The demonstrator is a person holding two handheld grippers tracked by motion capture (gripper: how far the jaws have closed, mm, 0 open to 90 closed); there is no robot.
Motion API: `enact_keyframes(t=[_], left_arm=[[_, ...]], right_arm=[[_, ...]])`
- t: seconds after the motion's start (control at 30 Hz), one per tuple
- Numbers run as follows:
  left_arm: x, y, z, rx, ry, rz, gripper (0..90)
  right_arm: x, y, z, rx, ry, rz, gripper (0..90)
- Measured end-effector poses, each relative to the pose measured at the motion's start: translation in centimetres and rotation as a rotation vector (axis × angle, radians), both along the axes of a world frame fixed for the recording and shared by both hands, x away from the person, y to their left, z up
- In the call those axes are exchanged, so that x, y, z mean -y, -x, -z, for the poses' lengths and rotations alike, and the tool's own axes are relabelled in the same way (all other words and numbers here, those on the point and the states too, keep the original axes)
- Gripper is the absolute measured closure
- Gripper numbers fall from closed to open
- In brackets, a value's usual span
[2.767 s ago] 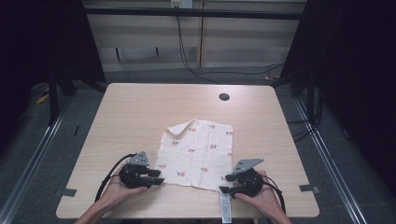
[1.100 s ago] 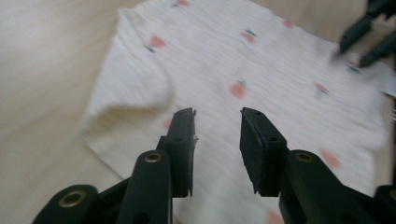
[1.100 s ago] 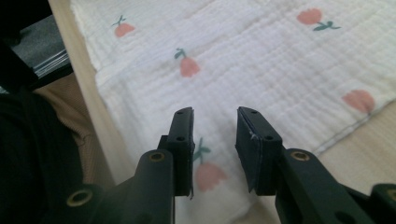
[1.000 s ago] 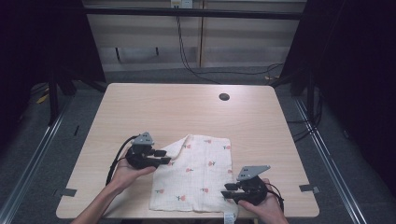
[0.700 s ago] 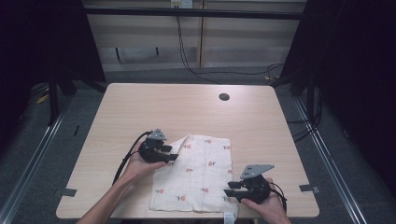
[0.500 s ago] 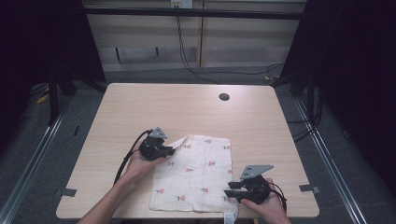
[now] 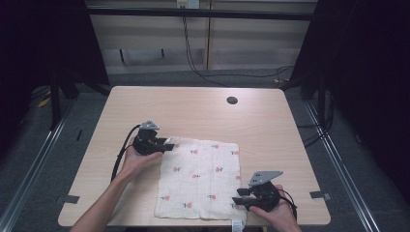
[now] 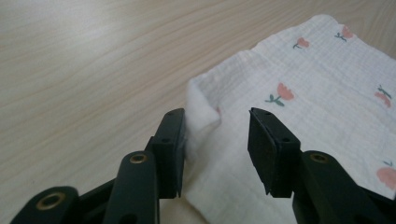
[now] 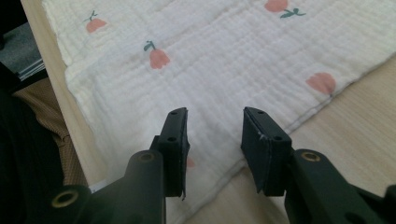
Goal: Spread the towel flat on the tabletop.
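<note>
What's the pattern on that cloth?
The cloth is white with small pink flowers on green stems, clearest in the right gripper view.

Left claw (image 7: 167,145) sits low, jaws parted, just opened. Right claw (image 7: 240,201) rests level, jaws also apart, widening.

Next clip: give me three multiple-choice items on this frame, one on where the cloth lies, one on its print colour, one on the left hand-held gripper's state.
1. Where on the table does the cloth lie?
A. at the far edge
B. near the person's edge
C. hanging off the left side

2. What colour are the flowers printed on the cloth?
A. blue
B. yellow
C. pink-red

3. How do the jaws of the left hand-held gripper stand?
A. apart, a raised cloth corner between them
B. shut on the cloth
C. apart, over bare wood

Key: 1 B, the high view shows the cloth by the forearms; 2 C, pink-red blooms on green stems; 3 A, the left gripper view shows a gap, with the right pad clear of the cloth.
</note>
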State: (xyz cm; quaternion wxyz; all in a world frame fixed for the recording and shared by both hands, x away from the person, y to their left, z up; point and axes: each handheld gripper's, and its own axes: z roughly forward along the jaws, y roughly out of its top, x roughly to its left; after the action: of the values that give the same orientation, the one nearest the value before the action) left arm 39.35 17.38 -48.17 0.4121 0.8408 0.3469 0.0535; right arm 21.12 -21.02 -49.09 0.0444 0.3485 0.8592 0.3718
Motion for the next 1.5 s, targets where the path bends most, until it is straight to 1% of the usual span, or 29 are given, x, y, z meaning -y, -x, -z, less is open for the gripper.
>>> enact_keyframes(t=[0.13,0.2,0.27,0.33,0.4,0.47,0.5,0.53,0.57,0.63,0.67,0.73,0.77,0.83,0.87,0.93,0.97,1.0,1.03,1.07,1.1,1.13,1.2,1.23,1.3,1.37,1.43,1.47,1.5], left_arm=[[-0.7,1.2,0.0,0.005,0.001,0.030,55.0],[-1.1,1.7,0.1,0.005,-0.002,0.026,54.0],[-1.6,1.8,0.2,0.015,-0.012,0.003,52.2],[-2.2,2.0,0.0,0.004,0.006,0.000,51.7],[-2.5,2.5,-0.2,0.001,0.021,0.027,54.1],[-2.3,3.4,-0.2,-0.006,-0.022,0.072,55.7],[-2.3,3.4,-0.2,-0.006,-0.022,0.072,55.6],[-1.9,4.3,-0.2,-0.029,-0.024,0.111,55.4],[-1.7,4.9,-0.3,-0.013,-0.043,0.129,55.4],[-1.6,5.4,-0.4,-0.007,-0.042,0.143,55.5],[-1.3,6.6,-0.5,-0.013,-0.023,0.181,55.7],[-0.9,7.8,-0.5,-0.009,-0.026,0.218,57.9],[-0.7,8.3,-0.3,-0.005,-0.049,0.235,58.1],[-0.4,9.1,0.2,0.002,-0.062,0.253,58.3],[-0.2,9.4,0.4,-0.009,-0.070,0.272,58.3],[-0.2,9.6,0.9,-0.008,-0.085,0.265,57.0],[-0.1,9.7,1.0,-0.010,-0.081,0.257,56.6],[0.0,9.8,1.2,-0.001,-0.094,0.260,56.5],[0.1,10.0,1.3,0.008,-0.108,0.264,56.5],[0.1,10.2,1.4,0.025,-0.112,0.261,56.6],[0.1,10.3,1.3,0.032,-0.126,0.261,58.0],[0.1,10.3,1.4,0.046,-0.126,0.253,63.6],[-0.1,10.1,1.4,0.043,-0.133,0.241,76.3],[-0.2,10.1,1.4,0.037,-0.129,0.243,81.5],[-0.1,10.3,1.4,0.046,-0.137,0.255,89.0],[0.0,10.5,1.4,0.040,-0.127,0.252,90.0],[-0.2,10.5,1.3,0.011,-0.125,0.263,90.0],[-0.3,10.6,1.3,0.002,-0.116,0.264,90.0],[-0.4,10.8,1.4,-0.002,-0.101,0.270,90.0]], right_arm=[[0.2,0.0,-0.3,0.010,-0.011,0.016,61.6],[0.4,-0.1,-0.5,0.011,-0.017,0.027,61.6],[0.5,-0.3,-0.6,0.011,-0.016,0.033,61.6],[0.5,-0.4,-0.6,0.009,-0.015,0.037,61.6],[0.4,-0.6,-0.6,0.009,-0.012,0.037,61.6],[0.4,-1.0,-0.8,0.021,-0.013,0.040,61.6],[0.3,-1.2,-0.9,0.021,-0.018,0.042,61.3],[0.3,-1.6,-1.0,0.018,-0.022,0.044,59.9],[0.1,-2.0,-1.1,0.020,-0.024,0.046,58.8],[-0.1,-2.6,-1.3,0.026,-0.015,0.048,58.9],[-0.3,-3.1,-1.4,0.035,-0.021,0.047,59.0],[-0.6,-3.8,-1.6,0.046,0.000,0.055,59.5],[-0.7,-4.3,-1.5,0.051,0.005,0.052,60.4],[-0.8,-4.9,-1.3,0.059,0.035,0.068,60.8],[-0.8,-5.4,-1.0,0.062,0.054,0.070,60.8],[-0.7,-5.9,-0.3,0.057,0.063,0.085,60.6],[-0.7,-5.9,0.0,0.051,0.055,0.086,60.6],[-0.8,-5.8,0.2,0.051,0.064,0.082,60.3],[-1.0,-5.6,0.3,0.060,0.105,0.074,59.8],[-1.1,-5.5,0.3,0.062,0.107,0.074,59.4],[-1.1,-5.4,0.3,0.069,0.109,0.071,59.5],[-1.2,-5.3,0.3,0.078,0.117,0.070,60.7],[-1.2,-5.3,0.4,0.101,0.133,0.065,63.1],[-1.2,-5.3,0.4,0.107,0.135,0.070,67.1],[-1.1,-5.2,0.5,0.118,0.137,0.086,69.5],[-1.1,-5.3,0.4,0.127,0.146,0.076,76.3],[-1.1,-5.3,0.4,0.110,0.136,0.080,83.7],[-1.0,-5.3,0.4,0.094,0.127,0.080,86.0],[-0.9,-5.3,0.4,0.097,0.126,0.073,87.2]])
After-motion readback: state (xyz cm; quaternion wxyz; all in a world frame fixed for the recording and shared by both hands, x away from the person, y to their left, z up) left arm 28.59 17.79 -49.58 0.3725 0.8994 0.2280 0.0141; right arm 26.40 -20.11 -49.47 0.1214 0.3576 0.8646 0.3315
